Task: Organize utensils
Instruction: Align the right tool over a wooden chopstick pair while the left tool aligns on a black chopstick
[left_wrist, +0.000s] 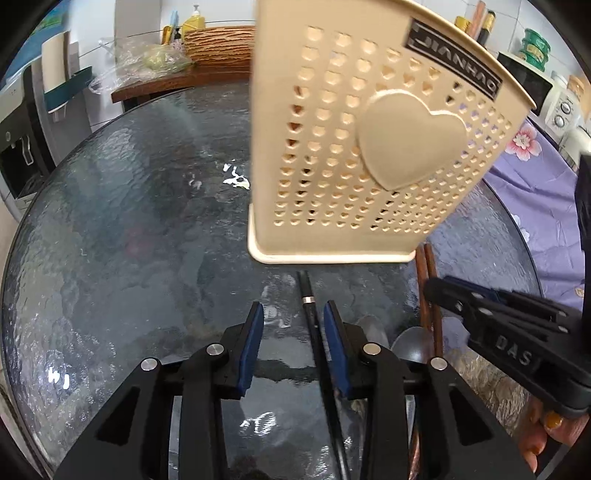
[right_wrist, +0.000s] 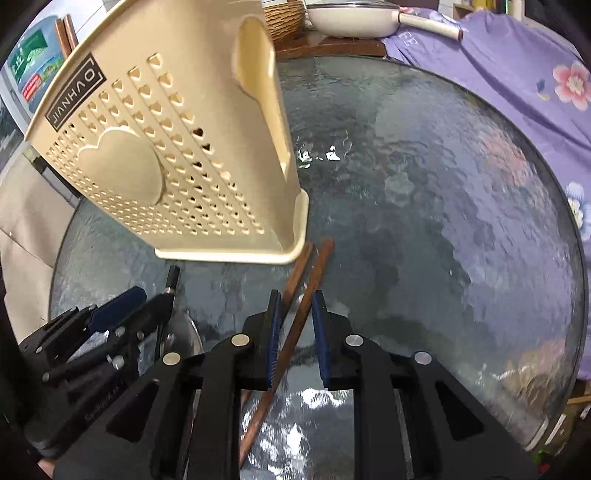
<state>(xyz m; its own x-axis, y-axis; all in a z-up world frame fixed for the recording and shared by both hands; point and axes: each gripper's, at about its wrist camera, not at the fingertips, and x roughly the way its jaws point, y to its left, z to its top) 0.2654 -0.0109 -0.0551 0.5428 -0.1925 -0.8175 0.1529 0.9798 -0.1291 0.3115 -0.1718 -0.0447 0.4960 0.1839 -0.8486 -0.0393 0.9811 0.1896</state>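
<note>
Just chopsticks (right_wrist: 295, 314) beside holder's base edge (right_wrist: 229, 254)

R gripper (right_wrist: 295, 314) over glass table (right_wrist: 443, 221), blue pads either side of one brown chopstick (right_wrist: 295, 325); contact unclear, prob. not gripped. 2nd chopstick (right_wrist: 297, 271) just left of it. Beige perforated holder (right_wrist: 177, 158) stands behind. L gripper (right_wrist: 122, 314) at lower left near black chopstick (right_wrist: 170, 284).

Beige heart-perforated holder (left_wrist: 351, 147); brown chopsticks (right_wrist: 295, 306); purple floral cloth (right_wrist: 517, 74)
</note>
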